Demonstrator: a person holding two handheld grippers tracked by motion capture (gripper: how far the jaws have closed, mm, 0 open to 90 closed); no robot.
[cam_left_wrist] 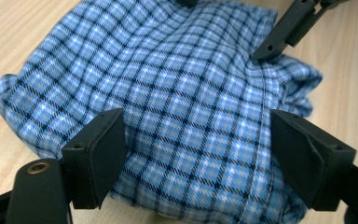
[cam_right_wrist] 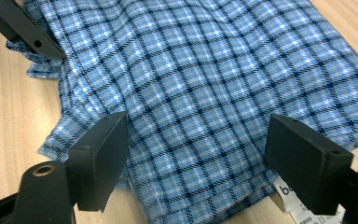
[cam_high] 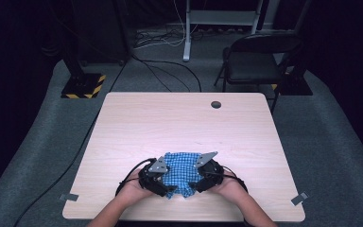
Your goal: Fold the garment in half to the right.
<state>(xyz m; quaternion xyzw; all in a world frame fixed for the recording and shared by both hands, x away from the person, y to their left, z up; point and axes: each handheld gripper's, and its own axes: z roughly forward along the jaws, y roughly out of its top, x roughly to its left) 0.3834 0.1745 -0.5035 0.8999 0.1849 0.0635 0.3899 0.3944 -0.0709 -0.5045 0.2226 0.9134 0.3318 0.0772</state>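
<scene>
High view, blue checked cloth [cam_high: 183,171], bunched, rumpled

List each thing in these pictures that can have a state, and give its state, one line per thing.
checked cloth: bunched, lying on the table
left gripper: open, jaws over the cloth
right gripper: open, jaws over the cloth
folding chair: unfolded, unoccupied

Folding chair [cam_high: 257,64], perhaps floor cables [cam_high: 170,66]

Woven checked cloth [cam_high: 182,171]; matt wood table [cam_high: 179,120]
</scene>
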